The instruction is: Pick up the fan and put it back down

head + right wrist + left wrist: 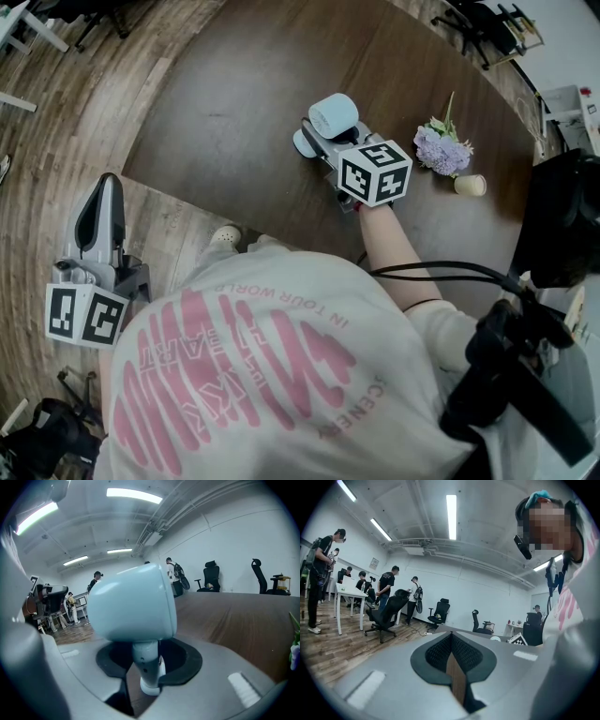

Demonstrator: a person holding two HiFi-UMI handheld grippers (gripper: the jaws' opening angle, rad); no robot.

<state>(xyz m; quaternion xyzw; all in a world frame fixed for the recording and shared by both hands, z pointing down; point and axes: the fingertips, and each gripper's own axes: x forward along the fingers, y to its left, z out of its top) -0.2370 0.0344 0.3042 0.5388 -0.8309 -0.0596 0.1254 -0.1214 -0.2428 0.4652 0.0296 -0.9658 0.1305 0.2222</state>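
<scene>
The fan (332, 115) has a pale blue rounded head on a white stem (146, 665). It stands over the dark brown table (225, 103), just beyond my right gripper (320, 141). In the right gripper view the stem sits between the black pads (185, 660), and my right gripper (147, 670) is shut on it. Whether the fan's foot touches the table I cannot tell. My left gripper (107, 183) hangs off the table's left side, above the wooden floor. In its own view the left gripper (451, 637) is shut with nothing in it.
A bunch of purple flowers (442, 148) and a small beige cup (470, 185) lie on the table to the right of the fan. A black device (561, 225) stands at the table's right edge. Several people (386, 588) and office chairs (386, 613) stand far off.
</scene>
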